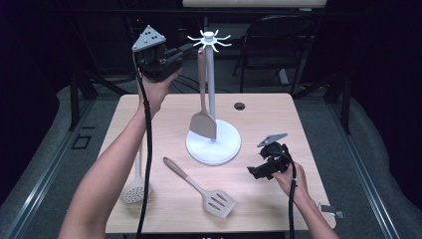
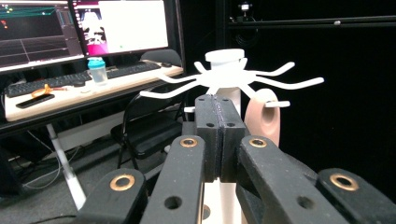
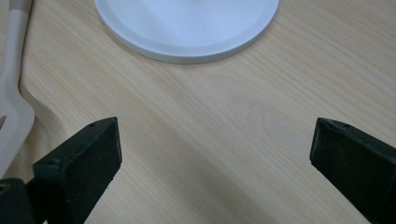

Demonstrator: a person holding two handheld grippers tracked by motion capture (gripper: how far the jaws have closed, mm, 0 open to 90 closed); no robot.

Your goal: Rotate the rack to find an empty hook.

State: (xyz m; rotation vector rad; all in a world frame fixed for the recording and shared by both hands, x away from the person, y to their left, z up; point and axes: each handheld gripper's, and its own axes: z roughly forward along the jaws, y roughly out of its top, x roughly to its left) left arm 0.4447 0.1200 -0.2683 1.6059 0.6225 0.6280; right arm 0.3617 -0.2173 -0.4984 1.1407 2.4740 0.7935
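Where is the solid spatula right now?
In the high view the solid spatula hangs by its handle from a hook of the white stand at the table's middle, blade just above the stand's round base, near the raised left gripper.

My right gripper (image 3: 212, 154) hangs over bare table (image 3: 224, 140), jaws spread wide with nothing between them. Far ahead sits the white stand base (image 3: 187, 28), flat on the wood. At the left edge lies a spatula (image 3: 11, 93), clear of the jaws.
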